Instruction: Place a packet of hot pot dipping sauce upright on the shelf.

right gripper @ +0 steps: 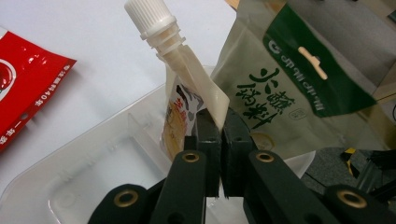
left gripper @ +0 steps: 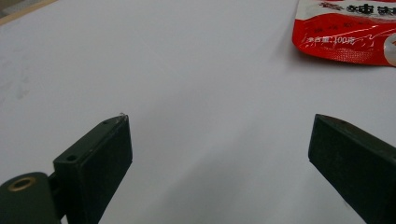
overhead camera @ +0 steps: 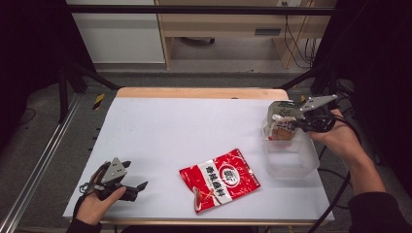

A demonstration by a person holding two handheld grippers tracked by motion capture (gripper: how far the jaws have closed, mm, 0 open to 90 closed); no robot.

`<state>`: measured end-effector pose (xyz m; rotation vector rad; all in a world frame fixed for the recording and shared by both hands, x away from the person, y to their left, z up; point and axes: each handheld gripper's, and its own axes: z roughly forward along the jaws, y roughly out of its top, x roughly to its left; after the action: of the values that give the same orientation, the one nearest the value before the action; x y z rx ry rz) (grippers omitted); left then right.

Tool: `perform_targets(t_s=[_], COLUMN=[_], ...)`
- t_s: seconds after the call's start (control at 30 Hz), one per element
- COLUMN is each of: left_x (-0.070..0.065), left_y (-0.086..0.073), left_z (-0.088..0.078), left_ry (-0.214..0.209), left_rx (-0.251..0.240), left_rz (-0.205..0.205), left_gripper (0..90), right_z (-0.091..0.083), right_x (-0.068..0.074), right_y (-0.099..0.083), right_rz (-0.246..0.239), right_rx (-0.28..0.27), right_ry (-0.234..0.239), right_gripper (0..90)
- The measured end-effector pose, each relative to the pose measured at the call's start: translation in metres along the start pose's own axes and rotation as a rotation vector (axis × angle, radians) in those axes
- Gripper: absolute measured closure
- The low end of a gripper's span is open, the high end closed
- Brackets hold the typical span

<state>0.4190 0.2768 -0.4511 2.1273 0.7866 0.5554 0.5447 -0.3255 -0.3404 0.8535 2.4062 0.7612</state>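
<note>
My right gripper [right gripper: 219, 120] is shut on the side edge of a cream spout pouch [right gripper: 180, 100] with a white screw cap [right gripper: 149, 21]. It holds the pouch over the far end of a clear plastic bin [right gripper: 93, 186]. In the high view the right gripper [overhead camera: 287, 125] hangs at the bin's [overhead camera: 291, 160] far rim. A tan bag with a green top [right gripper: 299, 88] stands in the bin behind the pouch. A red sauce packet [overhead camera: 219, 179] lies flat on the white table. Near the front left corner, my left gripper [overhead camera: 136, 175] rests low and open, holding nothing.
The left gripper view looks along the white tabletop [left gripper: 187, 70], and the red packet's [left gripper: 350, 32] edge lies ahead to the right of the open left gripper [left gripper: 222, 120]. Black frame posts flank the table [overhead camera: 170, 126]. A wooden desk stands beyond its far edge.
</note>
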Motion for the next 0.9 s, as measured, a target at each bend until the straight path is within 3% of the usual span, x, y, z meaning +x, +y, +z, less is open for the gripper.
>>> perform_targets(t_s=[0.33,0.7,0.77,0.9], left_x=[0.0003,-0.0009,-0.0012,-0.0017], left_y=[-0.0001,-0.0001,-0.0001,0.0002], left_z=[0.0000,0.0007,0.0013,0.0013], left_ry=[0.001,0.000,-0.002,-0.004], left_rx=[0.000,0.005,0.009,0.007], left_rz=[-0.001,0.002,0.004,0.006], left_gripper=[6.3,6.3,6.3,6.3], right_z=[0.0099,0.0100,0.0103,0.0059], right_x=[-0.0027,-0.0067,-0.0065,-0.0059], right_y=[-0.0045,-0.0073,-0.0067,-0.0054], right_rz=[0.038,0.086,0.100,0.145], right_rx=[0.003,0.000,-0.006,-0.022], right_ry=[0.023,0.010,0.005,-0.023], right_gripper=[88.4,84.3,77.2,52.1])
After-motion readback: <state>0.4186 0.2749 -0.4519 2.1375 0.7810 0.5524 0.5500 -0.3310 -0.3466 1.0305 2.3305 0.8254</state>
